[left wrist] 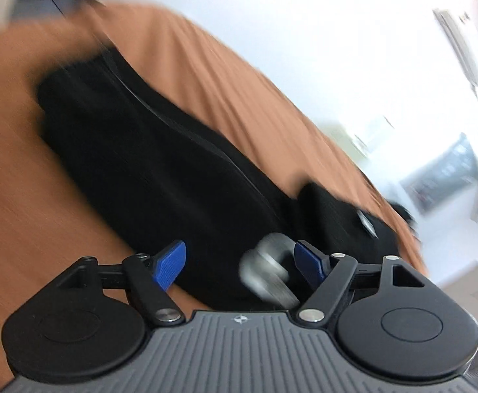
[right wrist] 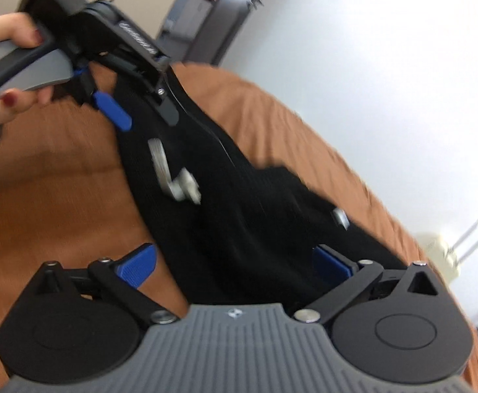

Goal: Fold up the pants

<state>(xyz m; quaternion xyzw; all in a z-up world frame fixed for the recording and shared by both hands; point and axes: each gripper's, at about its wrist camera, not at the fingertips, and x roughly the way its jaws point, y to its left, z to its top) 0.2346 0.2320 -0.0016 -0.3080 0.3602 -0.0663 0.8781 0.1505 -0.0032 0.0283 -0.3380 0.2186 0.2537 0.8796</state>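
Black pants (left wrist: 147, 150) stretched across the orange bedspread (left wrist: 26, 196), pretty blurry. Left gripper (left wrist: 240, 262) and right gripper (right wrist: 235, 263) both hang spread wide above the fabric, gripping nothing. Her left hand (right wrist: 6, 65) wraps the handle, angled downward.

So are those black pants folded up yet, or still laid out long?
Still laid out long. The black pants stretch lengthwise across the brown bed cover, with both sets of fingers open; whether the legs are stacked, I cannot tell.

I seem to be in a home bedroom: a bed under an orange-brown bedspread (left wrist: 232, 75), white walls (right wrist: 370, 65), a wall air conditioner (left wrist: 461, 46).
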